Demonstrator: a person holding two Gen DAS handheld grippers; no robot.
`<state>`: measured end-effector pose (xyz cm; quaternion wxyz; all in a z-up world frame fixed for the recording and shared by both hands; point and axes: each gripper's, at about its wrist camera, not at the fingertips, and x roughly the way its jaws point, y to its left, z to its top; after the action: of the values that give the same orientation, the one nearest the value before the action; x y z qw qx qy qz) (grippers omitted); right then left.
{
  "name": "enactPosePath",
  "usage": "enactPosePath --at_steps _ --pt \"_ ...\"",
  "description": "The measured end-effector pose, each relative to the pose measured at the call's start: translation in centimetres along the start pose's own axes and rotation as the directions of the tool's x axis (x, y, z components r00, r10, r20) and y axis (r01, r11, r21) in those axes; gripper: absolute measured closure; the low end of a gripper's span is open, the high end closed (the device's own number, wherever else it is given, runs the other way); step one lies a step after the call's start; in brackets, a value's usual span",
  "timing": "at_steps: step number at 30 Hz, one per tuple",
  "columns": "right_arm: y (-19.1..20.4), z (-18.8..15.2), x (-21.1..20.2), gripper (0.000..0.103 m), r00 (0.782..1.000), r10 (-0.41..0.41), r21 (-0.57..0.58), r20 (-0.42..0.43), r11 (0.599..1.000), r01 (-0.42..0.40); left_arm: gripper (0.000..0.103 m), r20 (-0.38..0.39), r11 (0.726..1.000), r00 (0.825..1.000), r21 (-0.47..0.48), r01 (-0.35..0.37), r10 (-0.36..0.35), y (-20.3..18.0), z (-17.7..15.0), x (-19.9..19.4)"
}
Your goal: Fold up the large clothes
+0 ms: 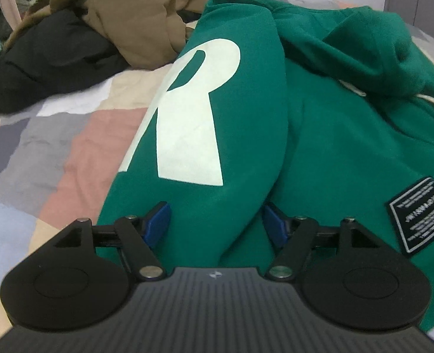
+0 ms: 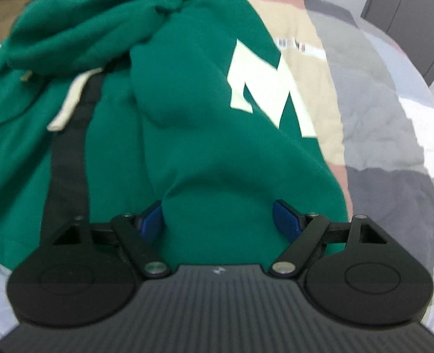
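- The left claw [image 1: 215, 223] sits low over the bed [image 1: 55, 147], its jaws spread around a sleeve of the green hoodie [image 1: 320, 147].
- The right claw [image 2: 217, 220] likewise straddles the other sleeve, unclenched.
- Both sleeves run lengthwise away from the claws.

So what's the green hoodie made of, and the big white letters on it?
The green hoodie looks like thick, soft, matte knit, probably cotton fleece: it folds in fat rounded rolls. The white letter looks like a flat, smooth print, with crisp edges and no weave showing.
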<state>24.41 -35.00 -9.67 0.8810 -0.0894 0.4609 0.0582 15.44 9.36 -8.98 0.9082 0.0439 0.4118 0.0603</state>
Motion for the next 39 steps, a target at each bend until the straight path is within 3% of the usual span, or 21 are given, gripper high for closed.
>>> enactPosePath --at_steps 3,6,8,11,17,21,25,33,36,39 --pt "-0.3 0.1 0.1 0.037 1.000 0.013 0.022 0.000 1.000 -0.013 0.035 0.004 0.999 1.000 -0.041 -0.011 0.011 0.4 0.3 0.3" --pt "-0.9 0.4 -0.1 0.056 0.999 0.034 0.048 0.005 0.998 -0.034 0.053 0.012 0.996 1.000 -0.086 -0.020 0.021 0.9 0.4 0.1" --pt "-1.5 0.5 -0.7 0.066 0.999 0.048 0.086 0.016 0.995 -0.049 0.075 0.020 0.991 0.999 -0.132 -0.026 0.029 1.6 0.5 -0.1" --pt "-2.6 0.6 -2.1 0.076 0.996 0.066 0.127 0.053 0.989 -0.072 0.086 0.046 0.976 0.998 -0.213 -0.035 0.046 3.3 0.6 -0.8" --pt "-5.3 1.3 -4.4 0.089 0.991 0.069 0.199 0.115 0.976 -0.091 0.091 0.101 0.938 0.989 -0.339 -0.069 0.109 8.4 1.8 -2.6" --pt "-7.1 2.4 -5.7 0.091 0.987 0.016 0.166 0.159 0.985 -0.043 0.091 0.109 0.909 0.975 -0.393 -0.138 0.195 12.9 4.2 -2.6" --pt "-10.1 5.1 -6.4 0.092 0.976 -0.054 0.164 0.209 0.986 0.020 0.091 0.112 0.896 0.956 -0.391 -0.209 0.271 16.5 7.9 -2.2" --pt "-17.3 14.7 -5.8 0.092 0.906 -0.292 0.197 0.308 0.951 0.239 0.091 0.078 0.834 0.901 -0.419 -0.358 0.426 22.0 14.5 3.0" --pt "-19.1 17.0 -2.2 0.092 0.871 -0.378 0.189 0.314 0.924 0.333 0.091 0.024 0.804 0.905 -0.470 -0.365 0.425 23.7 15.0 7.3" --pt "-20.3 17.8 3.4 0.092 0.861 -0.435 0.179 0.263 0.899 0.399 0.091 -0.017 0.783 0.907 -0.498 -0.372 0.420 24.4 14.5 11.3"
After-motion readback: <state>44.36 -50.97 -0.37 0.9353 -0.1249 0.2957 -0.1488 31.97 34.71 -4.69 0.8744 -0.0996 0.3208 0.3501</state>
